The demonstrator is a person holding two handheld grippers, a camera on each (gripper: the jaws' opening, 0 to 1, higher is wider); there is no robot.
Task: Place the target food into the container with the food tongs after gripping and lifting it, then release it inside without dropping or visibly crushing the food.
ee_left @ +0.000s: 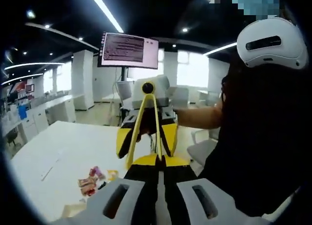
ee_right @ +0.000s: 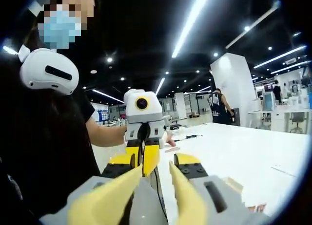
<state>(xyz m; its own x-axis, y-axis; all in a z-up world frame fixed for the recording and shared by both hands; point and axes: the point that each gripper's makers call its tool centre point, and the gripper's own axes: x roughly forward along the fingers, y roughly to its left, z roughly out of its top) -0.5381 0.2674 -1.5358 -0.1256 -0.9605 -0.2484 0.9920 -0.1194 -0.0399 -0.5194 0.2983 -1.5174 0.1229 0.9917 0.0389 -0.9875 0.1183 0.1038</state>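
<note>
Yellow food tongs (ee_left: 138, 132) sit between the jaws of my right gripper (ee_left: 147, 149), which faces the left gripper's camera. Their joined end is near its body and the two arms spread toward me. In the right gripper view the tongs (ee_right: 109, 193) rise from the bottom inside my right gripper (ee_right: 153, 164), which is shut on them. My left gripper (ee_left: 161, 162) has its black, yellow-tipped fingers pressed together, with nothing visible between them. It also appears as the left gripper (ee_right: 146, 166), close to the tong tips. Small wrapped snacks (ee_left: 90, 182) lie on the white table (ee_left: 63, 152).
A person with a white headset (ee_left: 273, 42) holds both grippers above the table edge. A monitor (ee_left: 127, 50) stands behind the table. A pale flat object (ee_left: 73, 210) lies near the snacks. Another person (ee_right: 219, 105) stands far off beyond the table (ee_right: 243, 152).
</note>
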